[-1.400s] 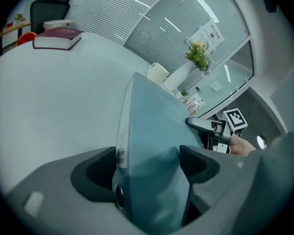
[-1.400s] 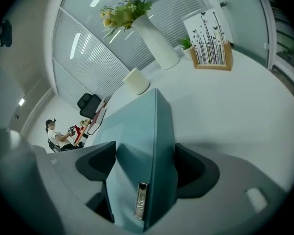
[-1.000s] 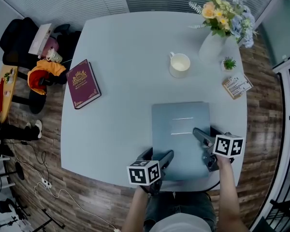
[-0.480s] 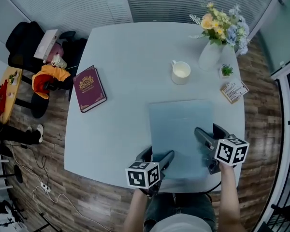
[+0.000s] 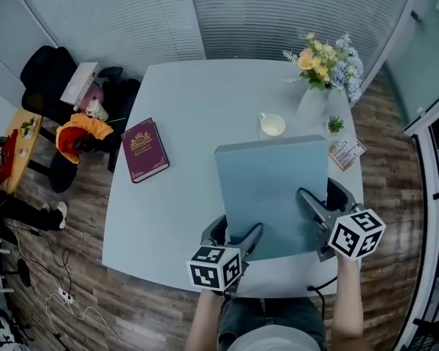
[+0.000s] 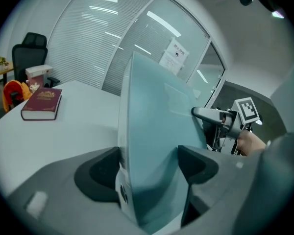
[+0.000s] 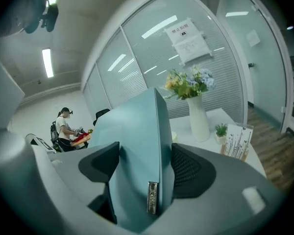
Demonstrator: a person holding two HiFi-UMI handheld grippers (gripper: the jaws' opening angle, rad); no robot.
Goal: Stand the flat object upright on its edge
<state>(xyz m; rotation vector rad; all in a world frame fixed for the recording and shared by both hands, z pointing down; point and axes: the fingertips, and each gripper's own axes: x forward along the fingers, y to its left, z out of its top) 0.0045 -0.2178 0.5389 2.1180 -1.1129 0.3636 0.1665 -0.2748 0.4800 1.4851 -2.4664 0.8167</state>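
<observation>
Left gripper and right gripper each clamp a near corner of the closed laptop. The jaws hide its lower edge, so contact with the table is unclear. Smooth and blue-grey, it tilts steeply, far edge raised.

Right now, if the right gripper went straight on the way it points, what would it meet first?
The laptop: the right gripper is shut on it, and it fills the line ahead. Past it, probably the white vase, but depth is unclear.
</observation>
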